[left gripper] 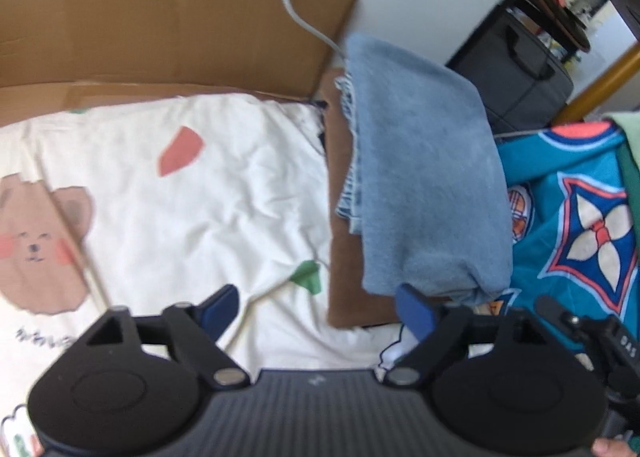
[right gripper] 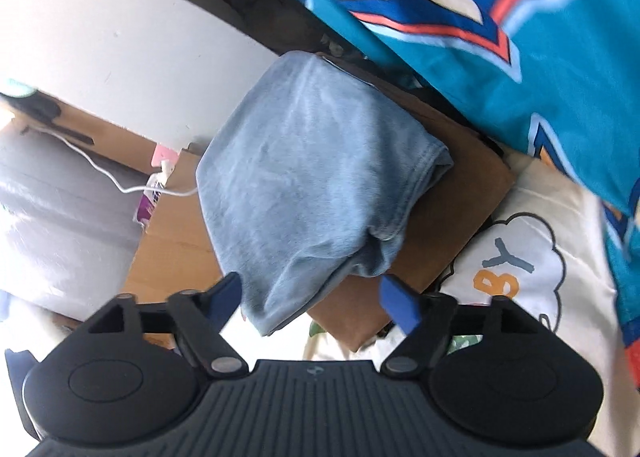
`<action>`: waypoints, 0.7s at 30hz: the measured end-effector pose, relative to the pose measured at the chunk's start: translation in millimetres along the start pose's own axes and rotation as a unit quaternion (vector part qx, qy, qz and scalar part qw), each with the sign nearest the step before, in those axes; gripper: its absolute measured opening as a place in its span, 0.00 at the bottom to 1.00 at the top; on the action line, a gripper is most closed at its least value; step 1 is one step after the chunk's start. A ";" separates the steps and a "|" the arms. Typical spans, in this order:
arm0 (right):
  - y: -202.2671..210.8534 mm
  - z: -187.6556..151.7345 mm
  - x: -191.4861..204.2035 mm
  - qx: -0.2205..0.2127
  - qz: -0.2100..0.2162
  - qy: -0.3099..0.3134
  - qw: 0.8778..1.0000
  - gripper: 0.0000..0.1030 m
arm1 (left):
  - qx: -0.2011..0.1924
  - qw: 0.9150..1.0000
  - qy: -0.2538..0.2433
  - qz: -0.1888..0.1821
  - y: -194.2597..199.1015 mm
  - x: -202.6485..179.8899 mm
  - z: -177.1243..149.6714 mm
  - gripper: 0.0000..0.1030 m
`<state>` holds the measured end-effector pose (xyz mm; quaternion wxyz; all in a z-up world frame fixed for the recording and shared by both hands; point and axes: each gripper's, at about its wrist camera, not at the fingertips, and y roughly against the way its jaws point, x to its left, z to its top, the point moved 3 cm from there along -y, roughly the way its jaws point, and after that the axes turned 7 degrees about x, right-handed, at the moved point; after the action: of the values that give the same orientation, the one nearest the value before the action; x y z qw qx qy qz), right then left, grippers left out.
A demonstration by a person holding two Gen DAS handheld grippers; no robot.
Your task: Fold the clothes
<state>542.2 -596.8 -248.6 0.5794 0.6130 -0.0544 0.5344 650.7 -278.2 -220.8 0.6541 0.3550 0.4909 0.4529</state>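
Clothes-folding looks well advanced for one piece, judged from the tools outward: the left tool [left gripper: 318,311] stands with its blue fingers [left gripper: 414,311] spread wide and nothing between them, and the right tool [right gripper: 320,303] is likewise wide open and empty, its fingers flanking but not pressing the near end of the blue garment [right gripper: 316,177]. No earlier view is at hand, so only the present state can be told. That garment lies folded into a compact bundle on a brown cardboard sheet [right gripper: 456,193], which rests on a white printed bed cover [left gripper: 208,193]. Its near end looks rounded and a little bunched, so the fold may want tidying. Beside it a teal patterned cloth [left gripper: 572,193] lies spread and unfolded; if it counts among the clothes, it is probably still to do. Whether more garments wait is not visible.
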 end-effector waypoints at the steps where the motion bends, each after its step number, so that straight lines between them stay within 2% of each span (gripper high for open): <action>1: 4.2 -0.5 7.3 0.005 -0.009 0.004 1.000 0.90 | -0.002 1.000 0.003 0.007 8.0 1.9 -1.3 0.92; 5: 22.2 -1.3 29.7 0.017 -0.049 -0.002 0.999 0.97 | -0.010 1.000 0.019 0.016 38.0 6.3 -3.8 0.97; 9: 44.8 -4.9 48.8 0.014 -0.060 -0.003 0.998 1.00 | -0.019 0.999 0.035 0.029 68.6 17.8 -9.5 0.99; 16: 76.1 -14.7 70.4 0.016 -0.080 -0.026 0.996 1.00 | -0.028 0.998 0.049 0.018 109.9 25.8 -22.9 1.00; 21: 94.0 -26.7 91.5 0.030 -0.116 -0.020 0.993 1.00 | -0.029 0.998 0.049 0.024 136.2 26.5 -32.5 1.00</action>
<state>500.6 -556.1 -128.0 0.6176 0.6427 0.0215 0.4529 589.0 -206.5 -114.1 0.6283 0.3249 0.5008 0.4989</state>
